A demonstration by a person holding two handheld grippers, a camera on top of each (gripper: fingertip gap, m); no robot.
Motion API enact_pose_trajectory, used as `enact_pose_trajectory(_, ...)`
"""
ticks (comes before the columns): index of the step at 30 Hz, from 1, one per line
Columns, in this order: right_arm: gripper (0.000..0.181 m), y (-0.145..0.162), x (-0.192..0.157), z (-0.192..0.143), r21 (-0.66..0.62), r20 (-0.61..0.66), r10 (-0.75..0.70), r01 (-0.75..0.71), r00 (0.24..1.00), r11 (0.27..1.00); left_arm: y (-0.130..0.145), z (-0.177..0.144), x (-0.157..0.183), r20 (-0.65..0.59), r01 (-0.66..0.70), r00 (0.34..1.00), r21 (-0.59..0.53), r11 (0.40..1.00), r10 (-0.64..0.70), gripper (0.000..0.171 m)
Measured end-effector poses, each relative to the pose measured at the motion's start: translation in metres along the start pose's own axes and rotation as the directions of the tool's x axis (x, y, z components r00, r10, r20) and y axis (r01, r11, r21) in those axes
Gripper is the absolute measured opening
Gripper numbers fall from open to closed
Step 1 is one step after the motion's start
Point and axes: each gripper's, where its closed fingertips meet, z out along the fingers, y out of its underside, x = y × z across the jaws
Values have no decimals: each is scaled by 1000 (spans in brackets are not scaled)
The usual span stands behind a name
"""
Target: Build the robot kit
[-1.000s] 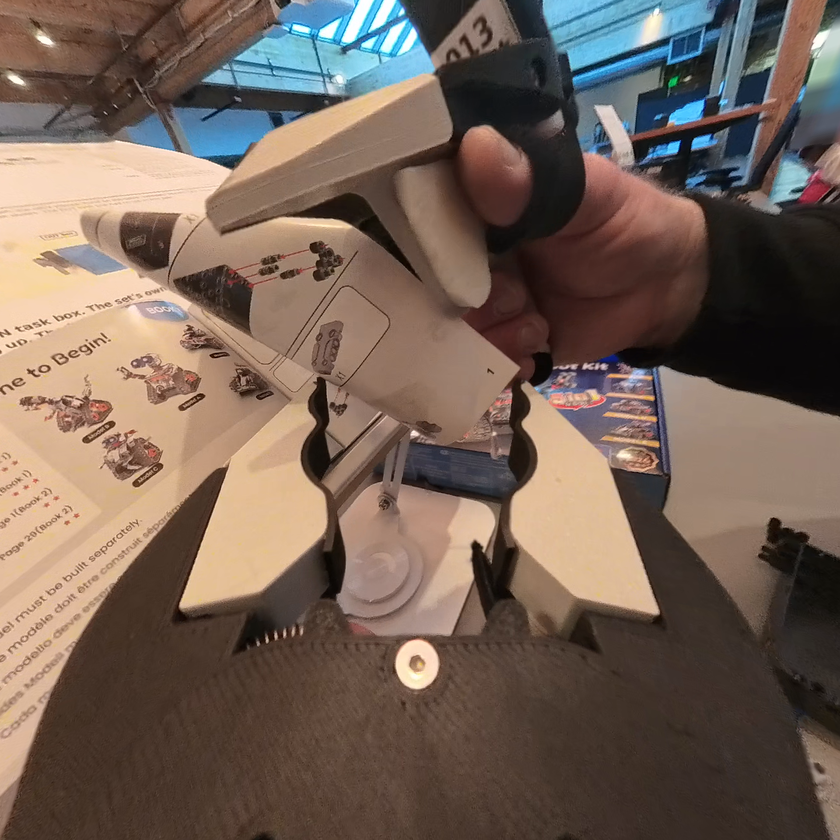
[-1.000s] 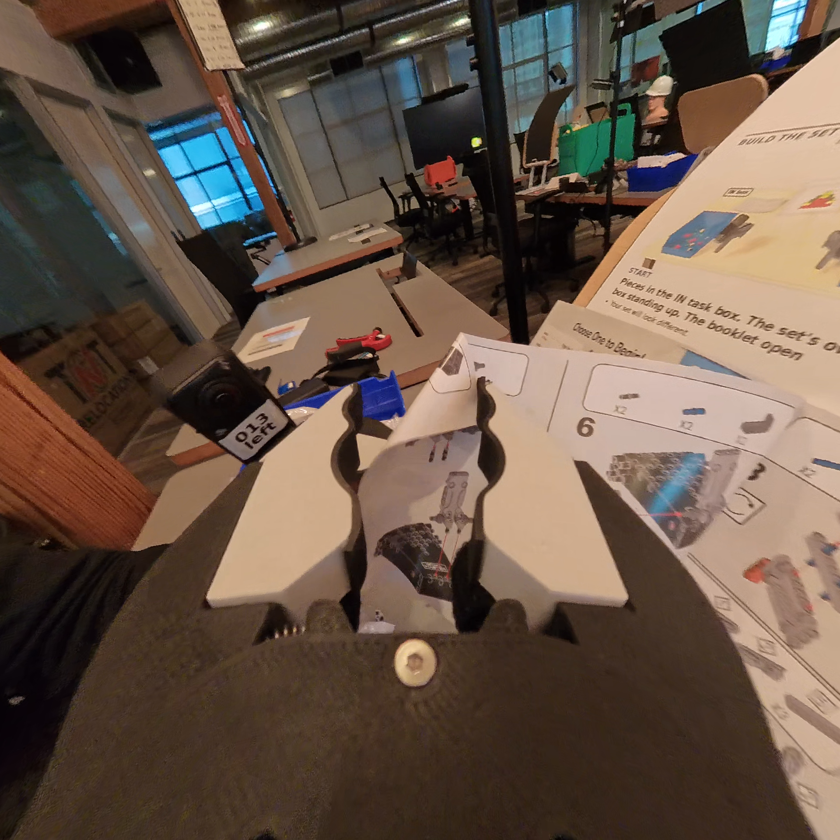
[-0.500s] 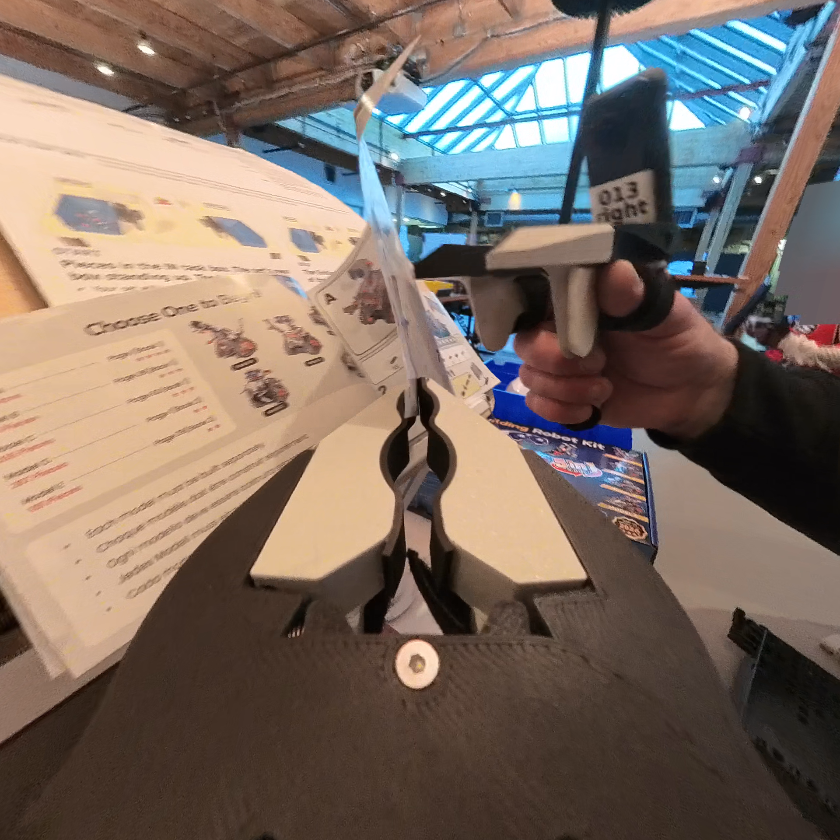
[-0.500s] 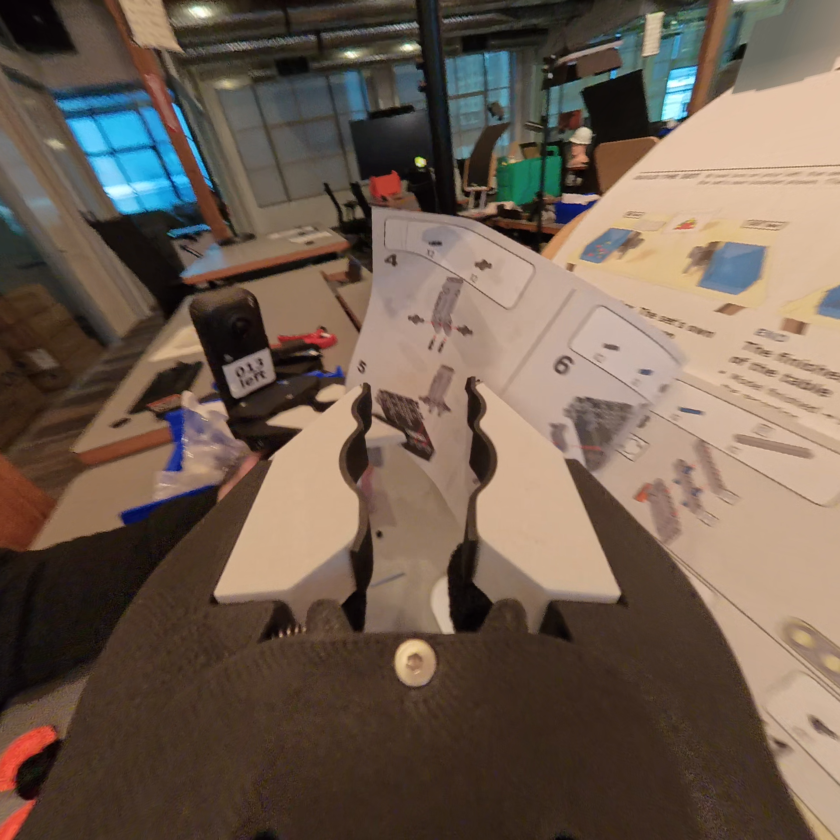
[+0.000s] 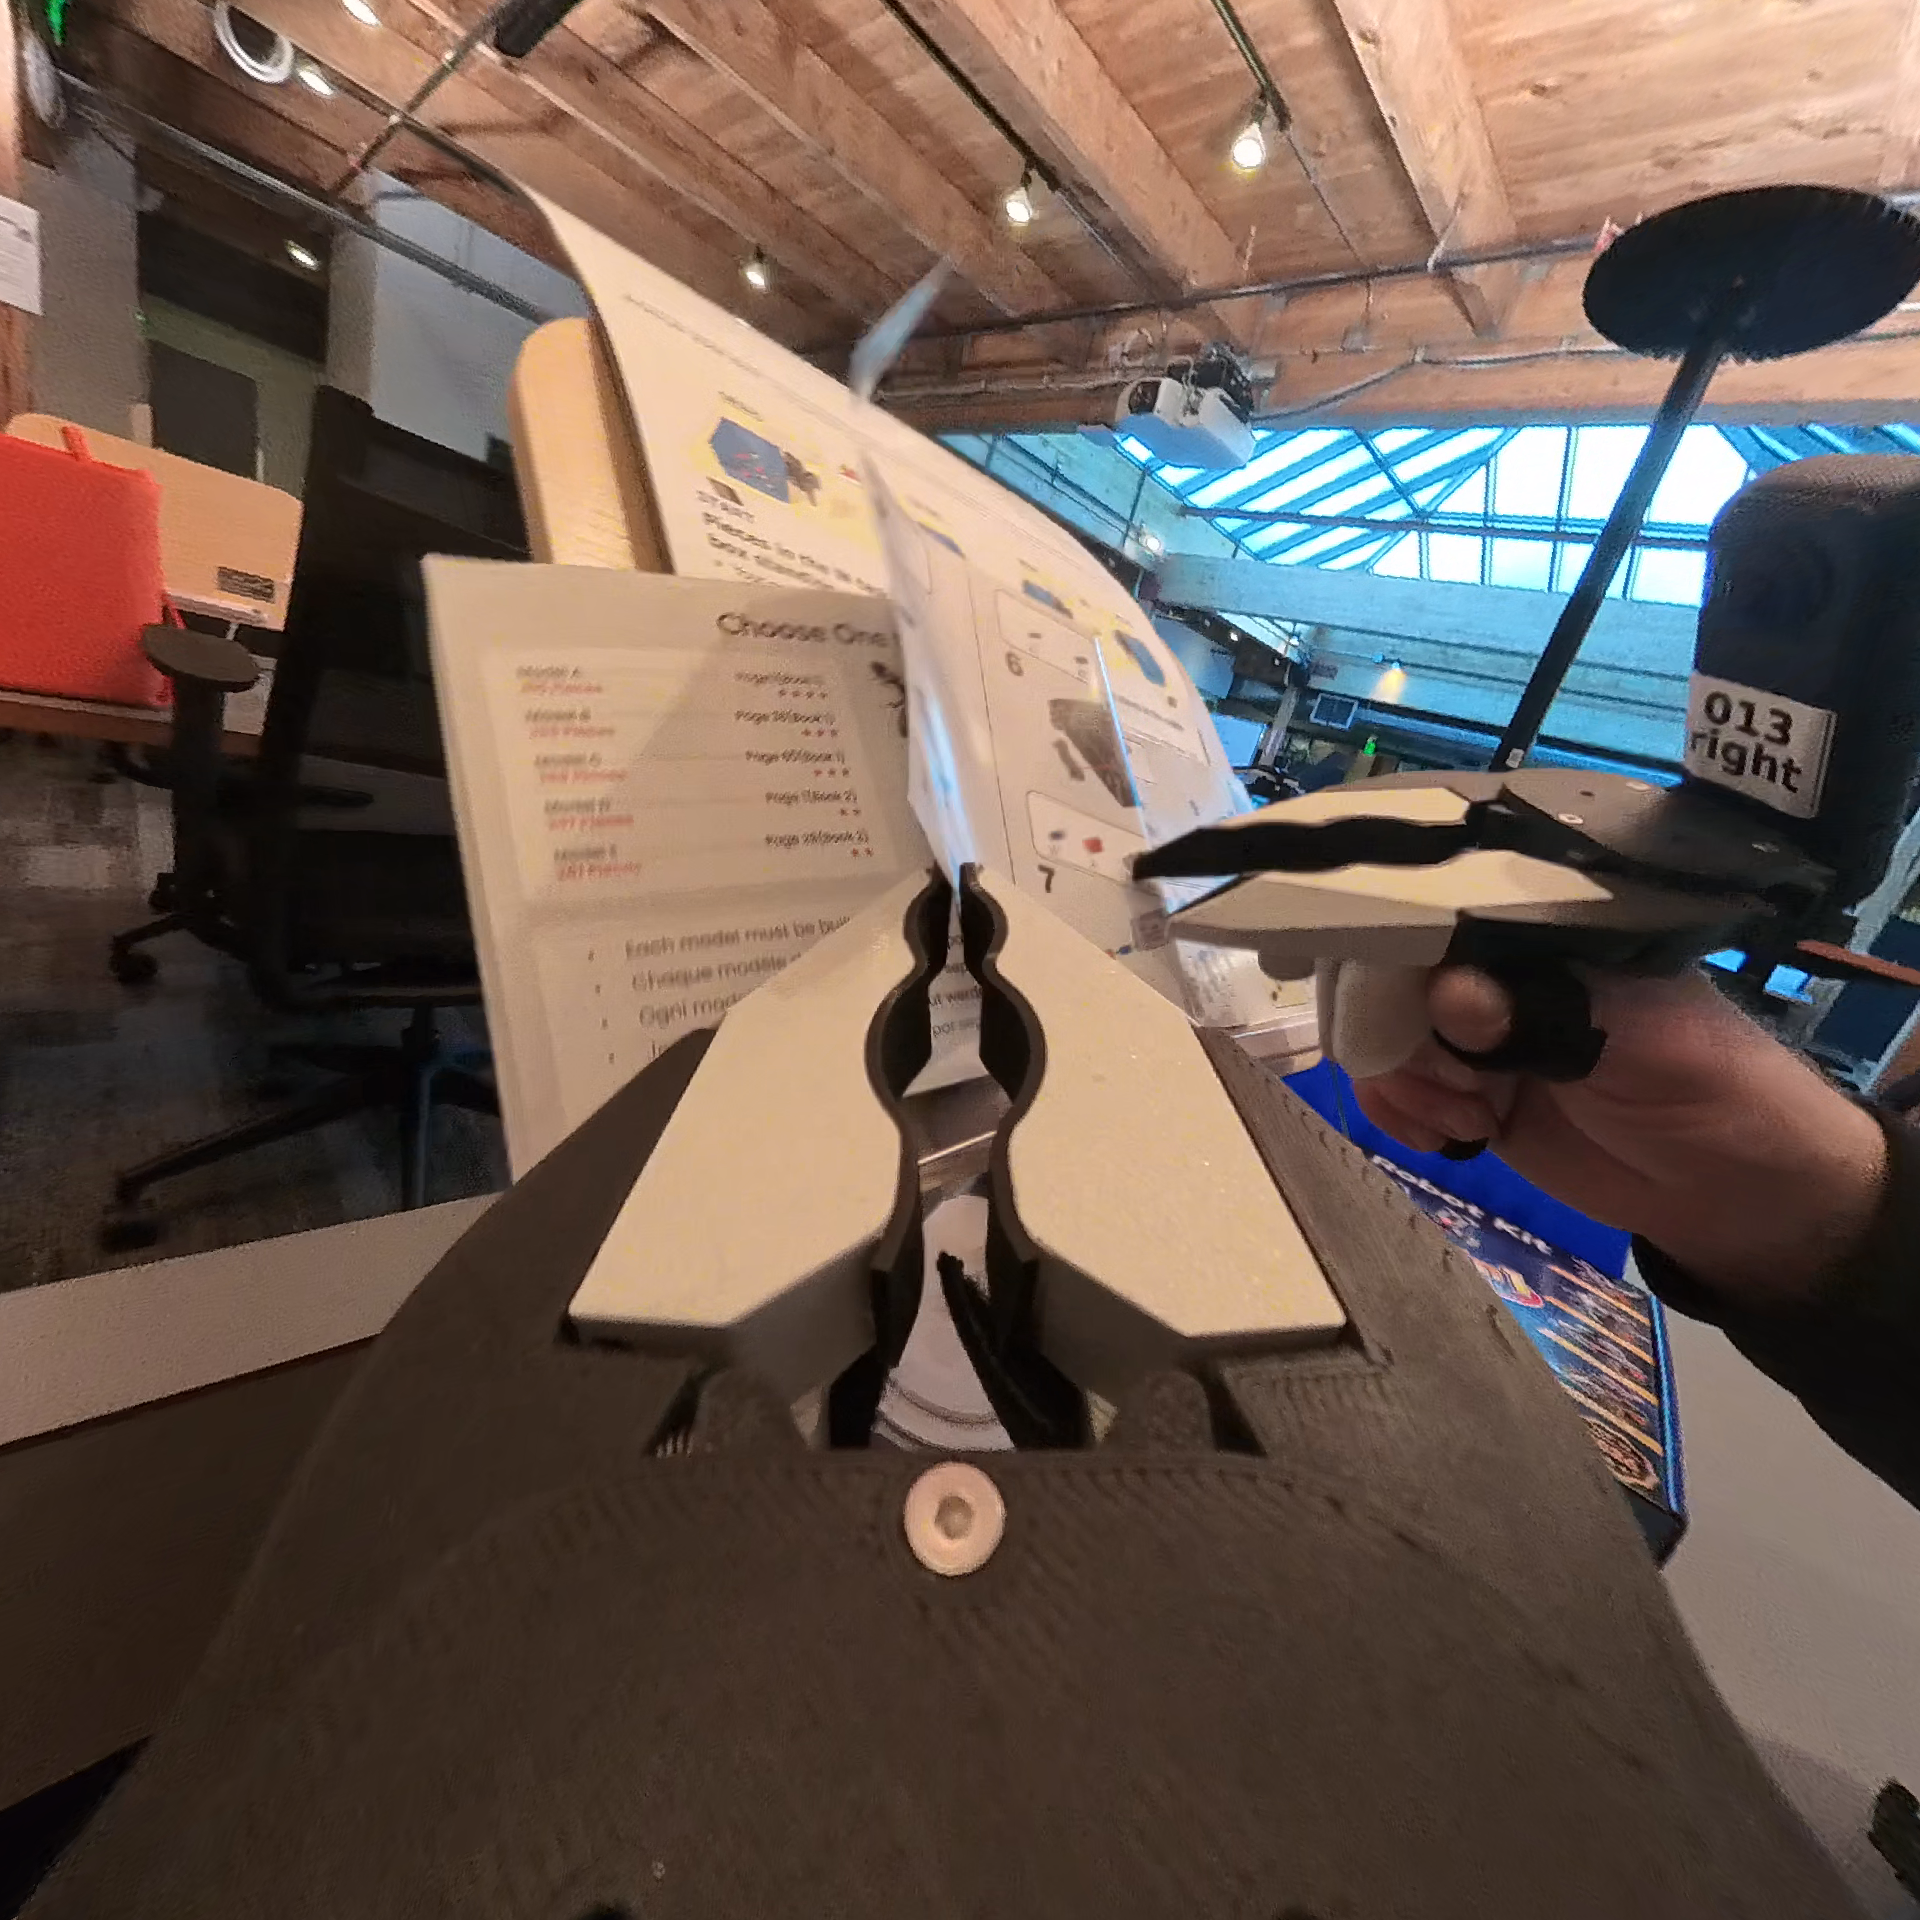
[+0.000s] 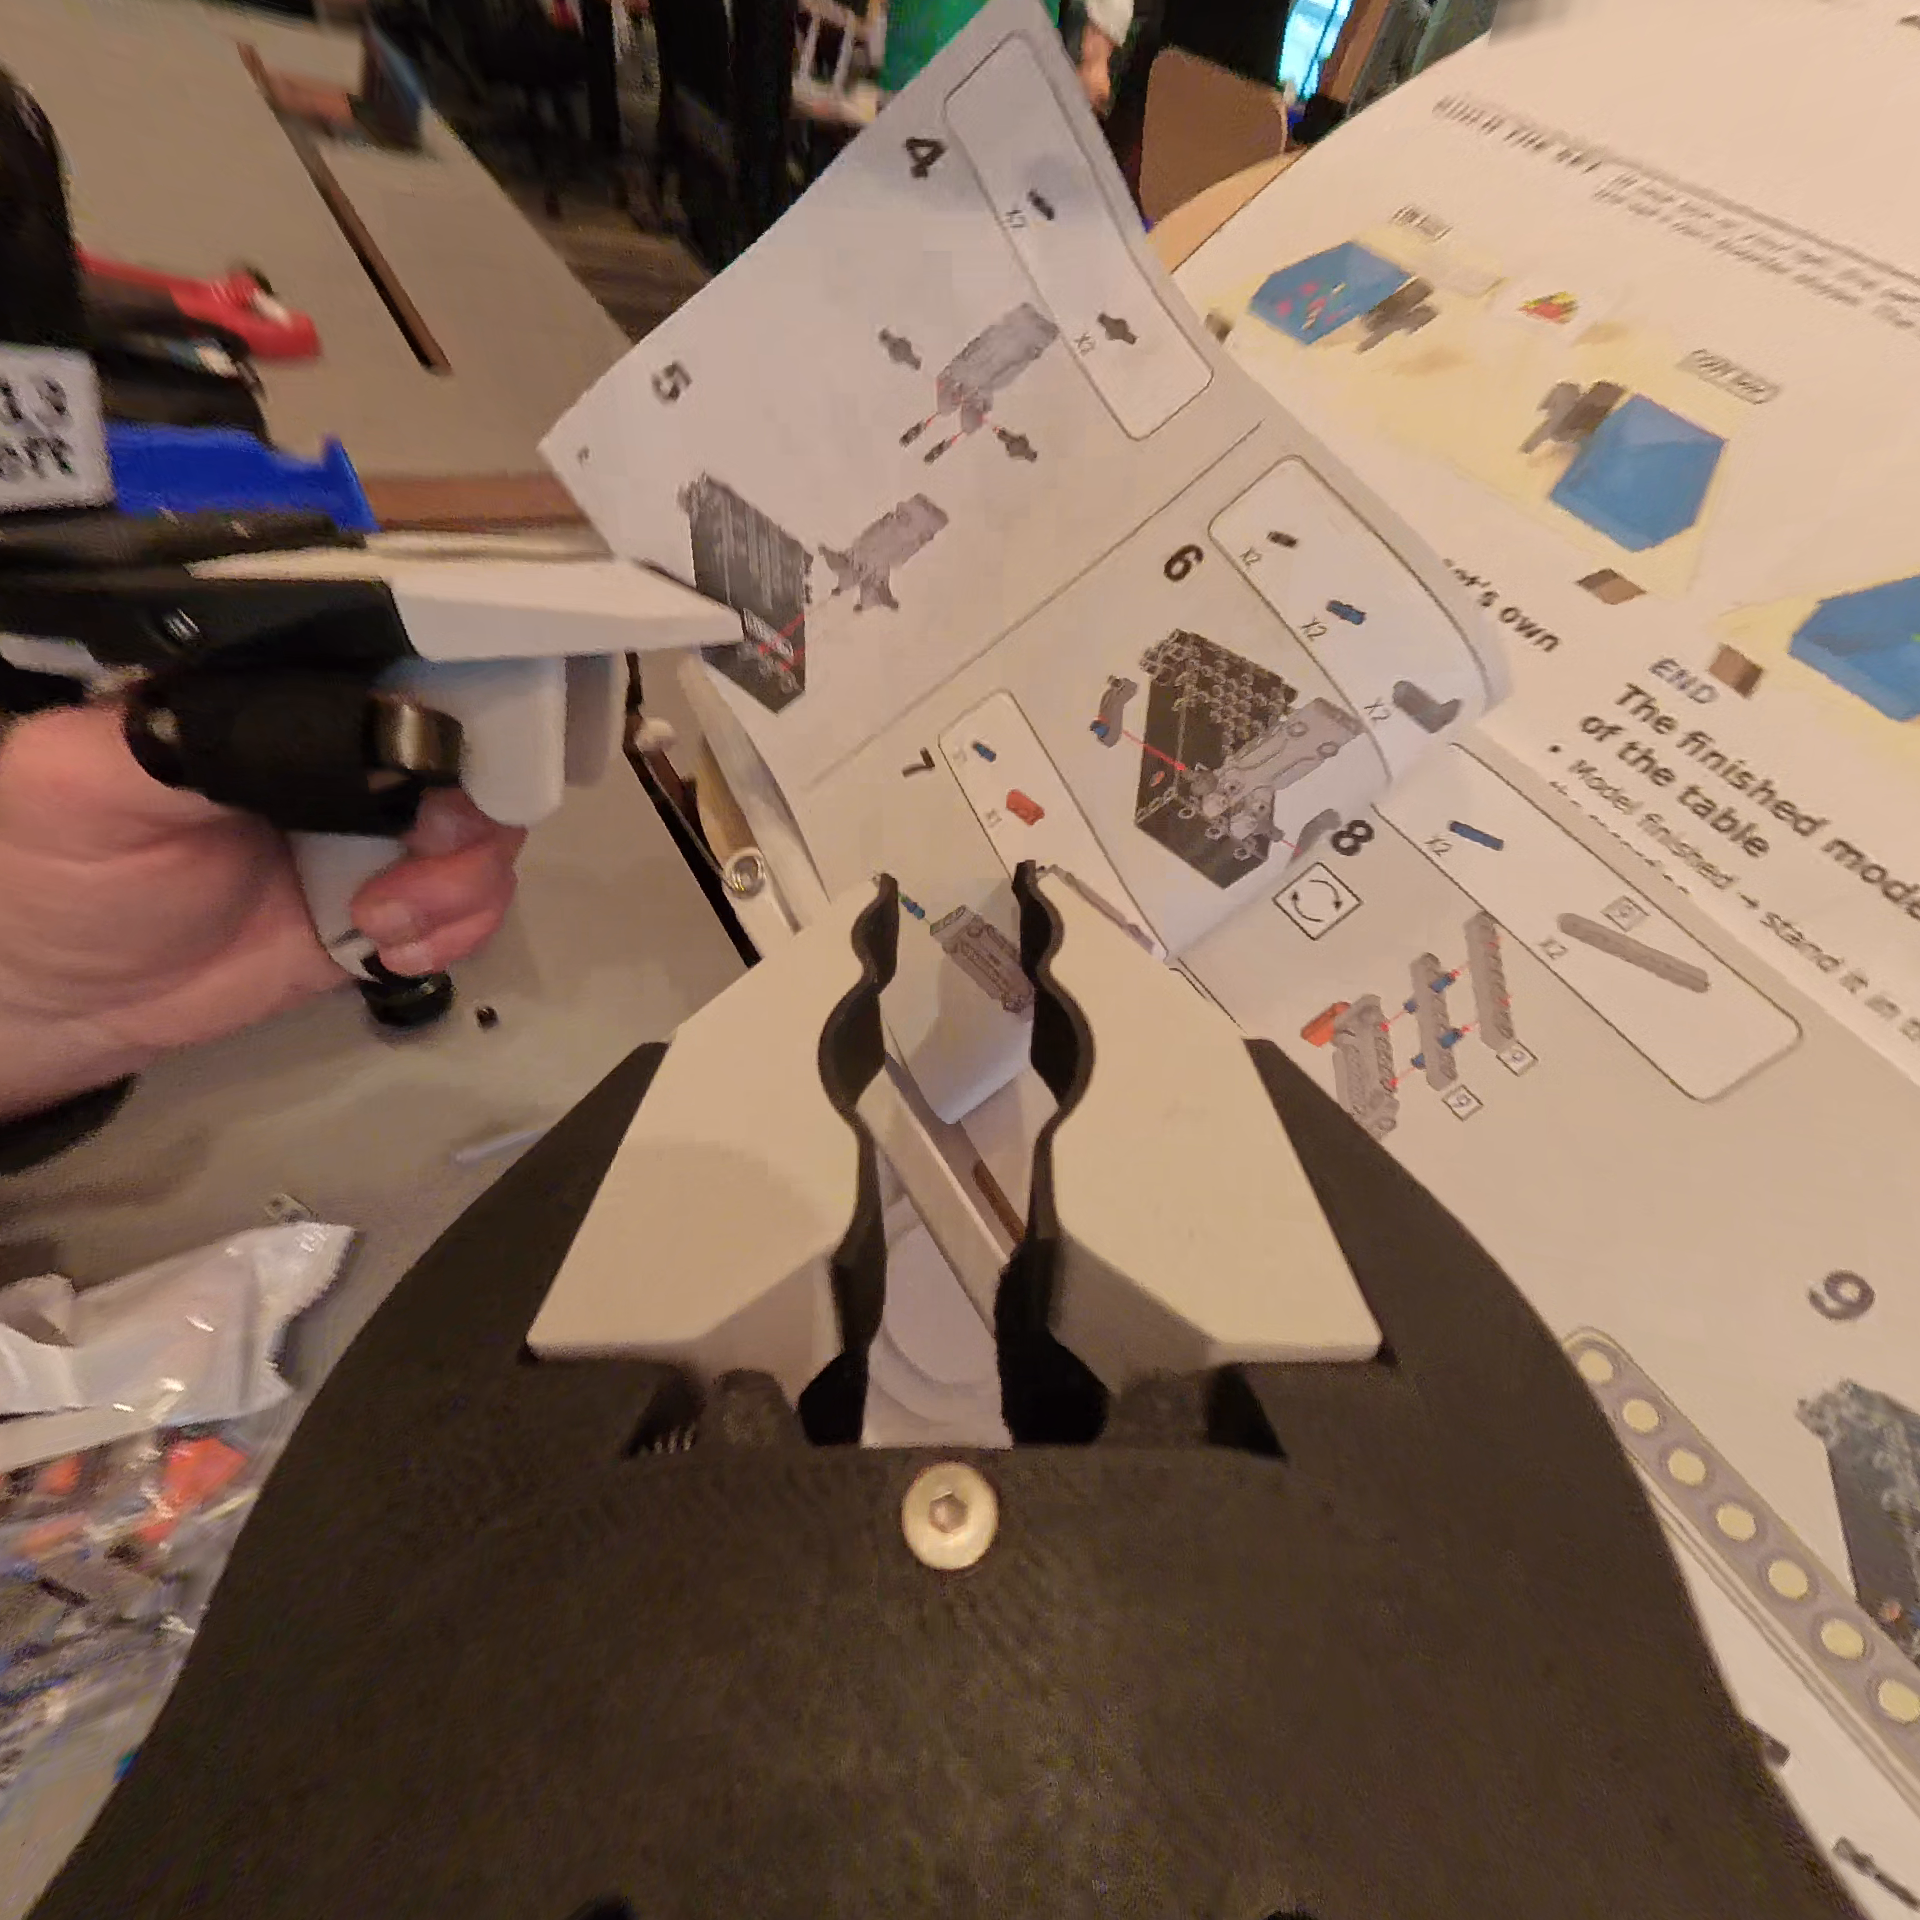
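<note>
One large poster (image 6: 1558,343): a printed board with coloured pictures; it stands curved at the back of the table (image 6: 468,1091), behind everything else.
Booklet (image 6: 1558,997): an open instruction booklet of assembly drawings, leaning against the poster's lower part.
Listed sheet (image 5: 644,748): a white printed card, upright just beside the booklet.
Lifted page (image 6: 831,364): one leaf of the booklet, raised clear of the spread and bowed; in the left wrist view it shows edge-on, rising from the fingertips.
Blue box (image 5: 1507,1278): a printed carton on the table, below the right hand (image 5: 1621,1122).
Plastic bag (image 6: 156,1351): a clear, crumpled bag of small parts at the table's near edge.
Left gripper (image 5: 958,883): its jaws are pressed together on the free edge of the lifted page, pinching it at the very tips; the left hand (image 6: 135,883) squeezes the trigger.
Right gripper (image 6: 954,894): its jaws stand partly apart with nothing between them; the tips hover just in front of the booklet's lower spread, near the left gripper.
Handling, as a judgement: the leaf is thin and caught only by its margin, so a light pinch and slack toward the spine seem wise; pulling against the binding could tear it.
Hidden or unclear: the booklet's spine and any stand lie behind the fingers; whether the right fingertips touch paper cannot be told; motion blur softens the small print and the bag's contents.
</note>
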Motion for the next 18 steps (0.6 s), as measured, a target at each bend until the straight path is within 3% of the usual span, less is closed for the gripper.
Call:
enact_pose_trajectory(7, 2, 20, -7, 18, -108, -16, -111, 109, 994, 988, -7, -14, -23, 77, 11, 997, 99, 995, -19, 5)
enact_pose_trajectory(12, 0, 21, -4, 18, -98, -21, -86, 84, 996, 992, -7, -24, -45, 125, 76, 988, 144, 987, -94, 1)
enact_pose_trajectory(18, 0, 23, -5, 20, -114, -20, -98, 95, 995, 989, -4, -26, -53, 85, 142, 984, 153, 978, -156, 0)
